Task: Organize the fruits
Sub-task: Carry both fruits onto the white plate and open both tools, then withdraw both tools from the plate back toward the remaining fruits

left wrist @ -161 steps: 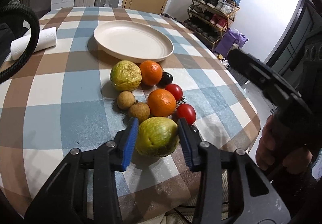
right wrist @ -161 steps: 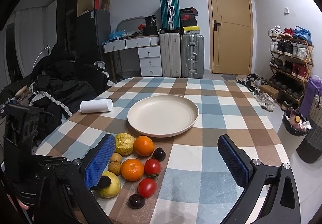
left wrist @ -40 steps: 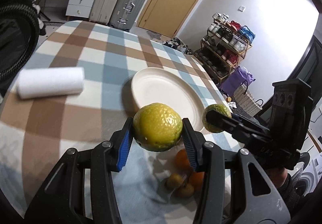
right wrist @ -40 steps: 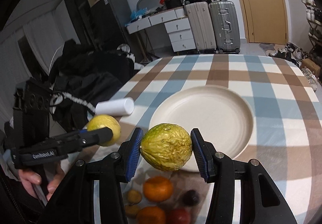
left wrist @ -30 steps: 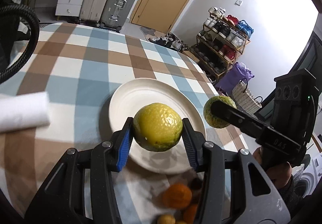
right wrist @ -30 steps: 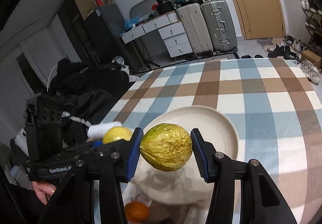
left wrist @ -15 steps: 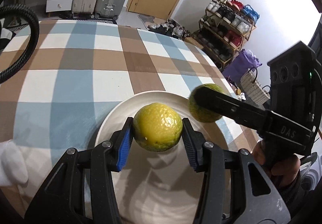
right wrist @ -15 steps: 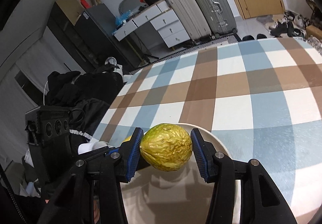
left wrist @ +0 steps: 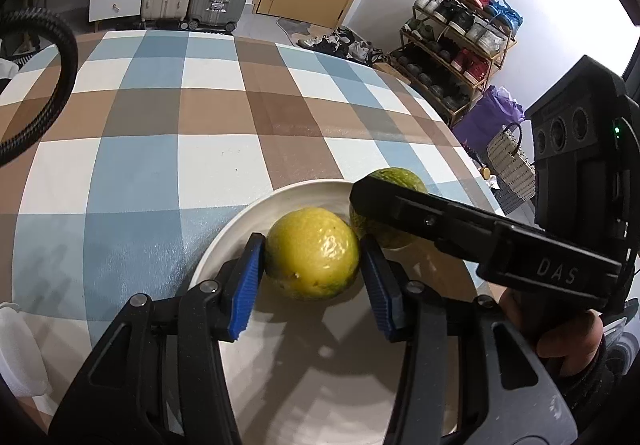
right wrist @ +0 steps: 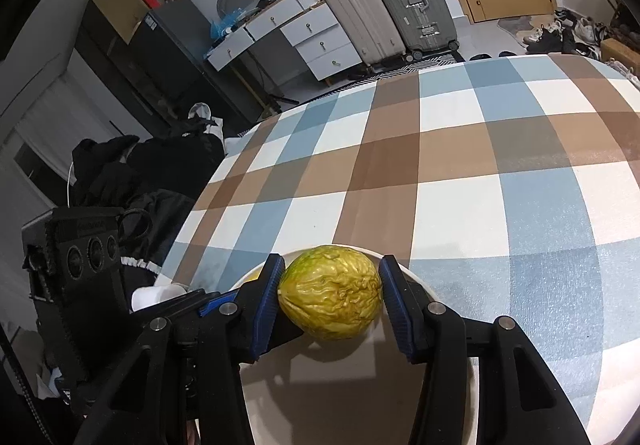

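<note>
1. Your left gripper (left wrist: pixel 312 265) has its blue pads clamped on a smooth yellow-green fruit (left wrist: pixel 312 253) low over the far part of the plate (left wrist: pixel 224 241).
2. Your right gripper (right wrist: pixel 330 301) is closed on a wrinkled yellow fruit (right wrist: pixel 330 297) at the plate's far rim, just beside the smooth one.
3. The plate sits on a checked tablecloth (left wrist: pixel 160 149).
4. Beyond the table stand suitcases (right wrist: pixel 384 1) and a shoe rack (left wrist: pixel 460 41).

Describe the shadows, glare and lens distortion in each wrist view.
Left wrist view: a bright glare spot on the smooth yellow fruit, tong shadows across the plate, checked tablecloth bowed by the fisheye. Right wrist view: wrinkled fruit sharp, shadow beneath it, dark vignette at the corners.
</note>
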`<action>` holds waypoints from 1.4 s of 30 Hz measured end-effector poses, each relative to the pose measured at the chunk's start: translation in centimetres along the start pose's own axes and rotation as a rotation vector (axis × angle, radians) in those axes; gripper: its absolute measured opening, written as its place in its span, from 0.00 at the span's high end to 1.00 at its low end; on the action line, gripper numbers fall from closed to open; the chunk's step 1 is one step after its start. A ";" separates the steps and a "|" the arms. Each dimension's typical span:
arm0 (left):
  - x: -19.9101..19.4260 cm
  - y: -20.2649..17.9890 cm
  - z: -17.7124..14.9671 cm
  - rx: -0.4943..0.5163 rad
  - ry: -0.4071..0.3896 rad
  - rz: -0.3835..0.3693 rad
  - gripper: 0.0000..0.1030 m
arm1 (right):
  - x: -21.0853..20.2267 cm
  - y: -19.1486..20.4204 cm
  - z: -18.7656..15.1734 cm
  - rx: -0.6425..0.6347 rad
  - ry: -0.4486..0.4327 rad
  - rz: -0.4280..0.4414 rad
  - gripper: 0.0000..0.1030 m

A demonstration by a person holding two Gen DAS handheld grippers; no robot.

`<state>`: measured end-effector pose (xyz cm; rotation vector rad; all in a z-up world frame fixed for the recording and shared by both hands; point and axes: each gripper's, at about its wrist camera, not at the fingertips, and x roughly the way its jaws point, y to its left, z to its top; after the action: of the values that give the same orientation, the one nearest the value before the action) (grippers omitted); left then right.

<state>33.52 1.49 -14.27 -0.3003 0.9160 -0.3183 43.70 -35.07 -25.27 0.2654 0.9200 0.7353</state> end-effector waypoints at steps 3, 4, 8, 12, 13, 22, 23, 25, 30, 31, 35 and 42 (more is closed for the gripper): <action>-0.1 -0.3 -0.1 0.013 0.000 0.023 0.57 | -0.5 0.1 0.0 0.011 -0.019 -0.020 0.44; -0.3 -0.3 -0.2 0.011 0.000 0.032 0.57 | -0.8 0.2 0.0 0.014 -0.027 -0.028 0.41; -1.6 -0.5 -0.3 -0.006 -0.024 0.026 0.40 | -3.4 0.7 0.0 0.018 -0.091 -0.012 0.30; -3.9 -1.4 -0.4 0.014 -0.061 0.048 0.26 | -6.9 1.8 -0.5 0.005 -0.167 -0.010 0.13; -4.6 -1.7 -0.5 0.015 -0.072 0.051 0.24 | -7.7 2.1 -0.8 0.000 -0.183 -0.013 0.10; -11.0 -4.5 -2.9 0.043 -0.120 0.100 0.16 | -15.0 4.6 -5.4 -0.043 -0.273 -0.086 0.00; -11.6 -4.9 -3.4 0.048 -0.125 0.103 0.15 | -15.7 4.8 -6.0 -0.047 -0.279 -0.091 0.00; -13.1 -5.8 -4.6 0.064 -0.142 0.116 0.13 | -16.9 5.3 -7.2 -0.057 -0.293 -0.101 0.00; -16.6 -8.0 -7.6 0.093 -0.205 0.144 0.02 | -19.8 6.5 -10.2 -0.085 -0.328 -0.129 0.00; -17.2 -8.3 -8.1 0.095 -0.213 0.145 0.01 | -20.2 6.8 -10.7 -0.092 -0.333 -0.130 0.00; -19.1 -9.7 -10.6 0.110 -0.221 0.159 0.01 | -21.5 7.7 -13.1 -0.113 -0.341 -0.142 0.00; -21.1 -10.3 -15.3 0.092 -0.218 0.190 0.01 | -21.4 8.6 -17.4 -0.148 -0.303 -0.164 0.00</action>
<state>7.67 -1.40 -3.81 -0.1572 0.7066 -0.1483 17.55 -44.92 -17.86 0.1630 0.5889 0.5884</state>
